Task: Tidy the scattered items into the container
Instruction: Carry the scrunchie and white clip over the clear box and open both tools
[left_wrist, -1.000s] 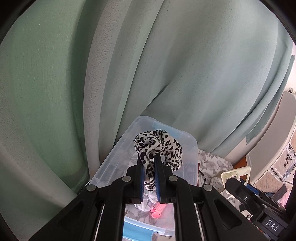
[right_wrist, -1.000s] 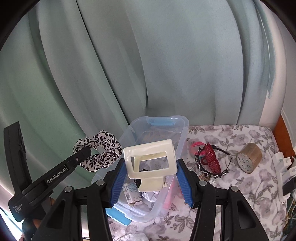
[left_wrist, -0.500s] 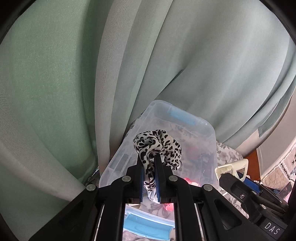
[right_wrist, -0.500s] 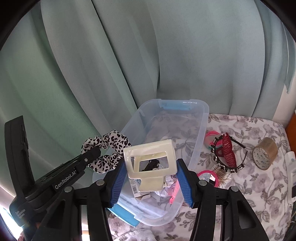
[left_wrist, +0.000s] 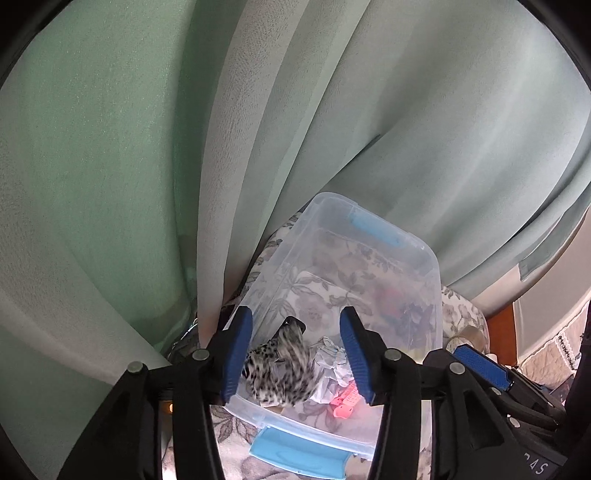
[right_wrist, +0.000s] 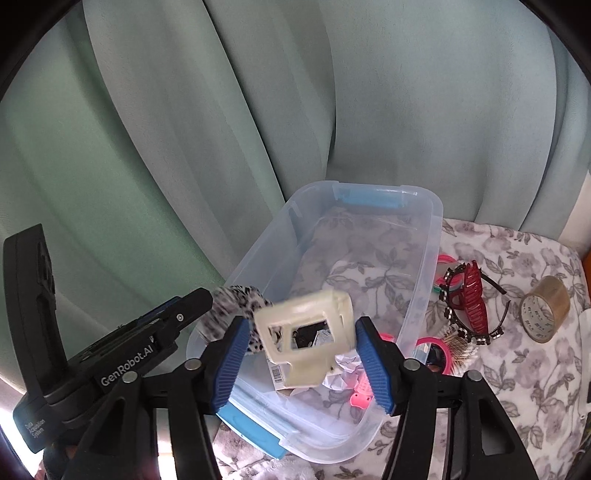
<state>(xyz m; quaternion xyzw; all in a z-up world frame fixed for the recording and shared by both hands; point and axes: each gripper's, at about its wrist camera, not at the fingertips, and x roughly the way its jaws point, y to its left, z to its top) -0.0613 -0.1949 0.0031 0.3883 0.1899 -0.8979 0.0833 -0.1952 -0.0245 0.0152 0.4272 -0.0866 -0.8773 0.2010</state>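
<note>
Both grippers hang over the near end of the clear plastic storage container with blue handles (right_wrist: 369, 266), which sits on a floral-patterned cloth (right_wrist: 524, 373). The left gripper (left_wrist: 295, 354) has just been opening; its jaws stand apart, and the black-and-white spotted fabric scrunchie (left_wrist: 280, 365), blurred, is between them, clear of both pads. The right gripper (right_wrist: 299, 365) has also just been opening, and the cream rectangular plastic hair clip (right_wrist: 306, 343) is loose between its jaws, tilted, above the container's contents.

left wrist: close, angled down | right wrist: close, angled down | shared: clear bin (left_wrist: 373, 266) (right_wrist: 365, 236), curtain (left_wrist: 147, 147) (right_wrist: 221, 110)
</note>
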